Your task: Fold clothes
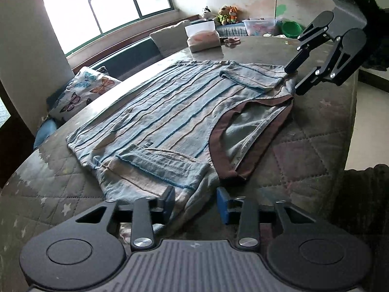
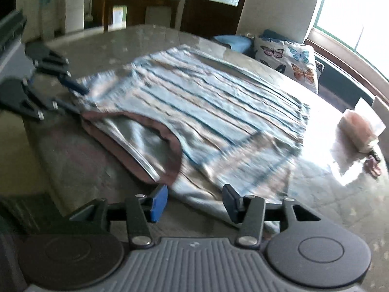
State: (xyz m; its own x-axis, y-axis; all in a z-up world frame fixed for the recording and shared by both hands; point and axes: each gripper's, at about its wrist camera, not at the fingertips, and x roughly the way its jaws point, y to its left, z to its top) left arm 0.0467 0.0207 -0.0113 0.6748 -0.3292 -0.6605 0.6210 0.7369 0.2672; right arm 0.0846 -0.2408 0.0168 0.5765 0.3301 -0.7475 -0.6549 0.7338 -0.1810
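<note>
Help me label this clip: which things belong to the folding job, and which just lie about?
Job: striped shirt, left gripper, right gripper.
Lying about: tissue box, butterfly pillow, plush toys, plastic bin.

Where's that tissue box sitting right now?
In the left wrist view the tissue box stands at the table's far edge, beyond the striped shirt, with the window behind it to the left.
</note>
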